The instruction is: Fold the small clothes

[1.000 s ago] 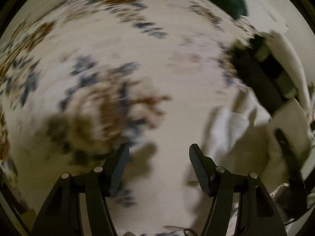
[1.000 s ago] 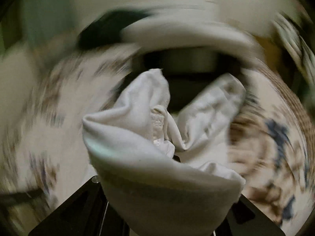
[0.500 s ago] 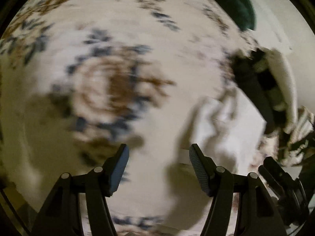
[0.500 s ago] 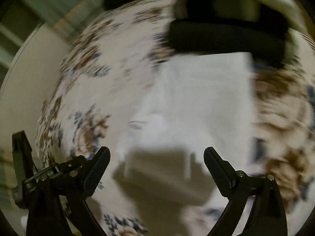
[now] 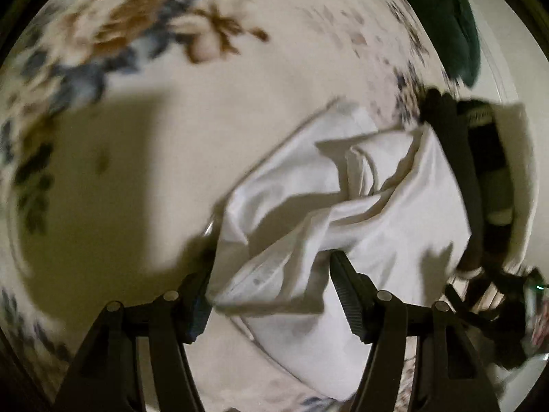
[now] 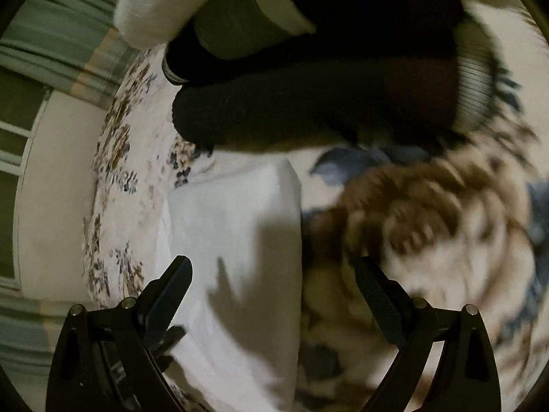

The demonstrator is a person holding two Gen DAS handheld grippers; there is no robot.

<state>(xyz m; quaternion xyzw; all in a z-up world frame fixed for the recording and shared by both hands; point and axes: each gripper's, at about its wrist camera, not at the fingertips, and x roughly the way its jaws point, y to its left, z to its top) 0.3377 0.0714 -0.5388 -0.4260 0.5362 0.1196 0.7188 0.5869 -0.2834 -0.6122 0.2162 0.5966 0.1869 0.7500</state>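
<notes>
A small white garment (image 5: 343, 213) lies rumpled on a flowered bedspread (image 5: 144, 34). In the left wrist view my left gripper (image 5: 271, 295) is open, its jaws apart on either side of a raised fold at the garment's near corner. In the right wrist view the same garment (image 6: 233, 240) shows a flat, straight-edged part. My right gripper (image 6: 274, 292) is open and empty just above it, its shadow on the cloth.
A pile of dark and white folded clothes (image 6: 308, 79) lies just beyond the garment; it also shows in the left wrist view (image 5: 480, 178). A dark green cushion (image 5: 442, 13) is at the far edge. The bed's edge and a striped wall (image 6: 51, 55) are at the left.
My right gripper let go of the white garment, which now lies on the bed, and drew close to the clothes pile. My left gripper moved right onto the garment's near corner.
</notes>
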